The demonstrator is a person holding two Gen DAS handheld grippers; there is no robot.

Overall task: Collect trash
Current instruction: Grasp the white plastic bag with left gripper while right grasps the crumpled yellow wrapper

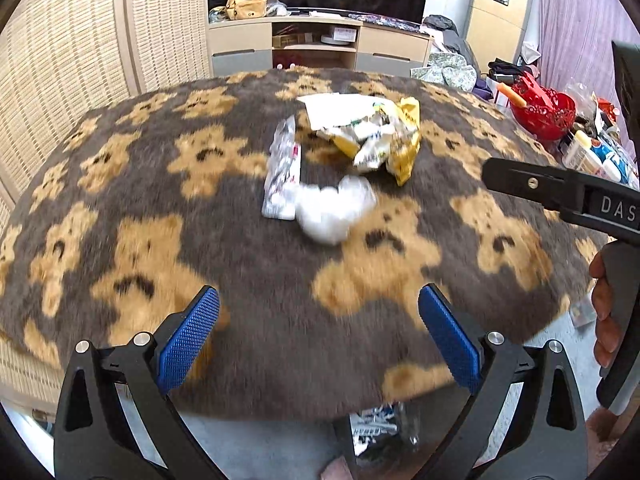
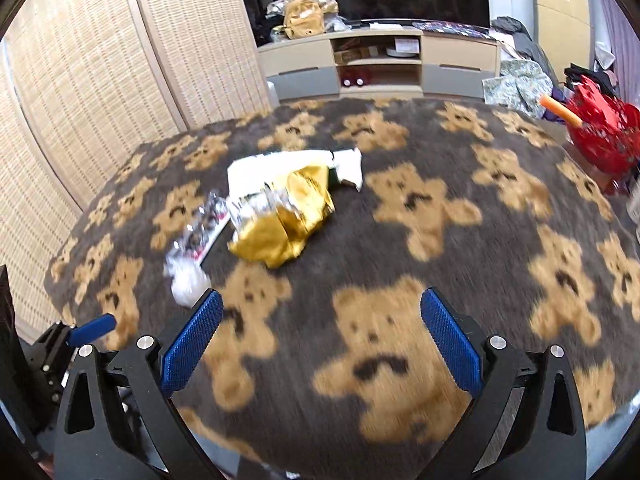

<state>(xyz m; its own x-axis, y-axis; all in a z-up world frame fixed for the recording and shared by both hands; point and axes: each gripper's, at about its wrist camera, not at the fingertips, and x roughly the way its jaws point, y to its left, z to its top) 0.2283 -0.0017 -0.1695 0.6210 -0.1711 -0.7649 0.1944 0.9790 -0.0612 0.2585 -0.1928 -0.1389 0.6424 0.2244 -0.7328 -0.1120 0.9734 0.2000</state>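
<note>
Trash lies in a loose heap near the middle of a grey blanket [image 1: 240, 280] patterned with tan teddy bears. From the left wrist view, a crumpled white tissue [image 1: 334, 212] sits nearest, touching a flat silvery packet [image 1: 282, 172] that stretches away on its left. Just behind them rests a crushed yellow wrapper [image 1: 400, 140] with a white sheet of paper [image 1: 340, 110] under its far side.

The left gripper [image 1: 319, 334] hangs above the near edge of the blanket, its blue pads spread wide with nothing between them, well short of the heap. The right gripper [image 2: 322, 340] is likewise spread apart and holding nothing, over the blanket's near part, with the yellow wrapper [image 2: 288, 220] ahead and to its left and the tissue [image 2: 188, 280] just beside its left pad in that view.

A red basket [image 1: 544, 114] stands off the far right side, and a low cabinet [image 1: 320, 46] lines the back wall.
</note>
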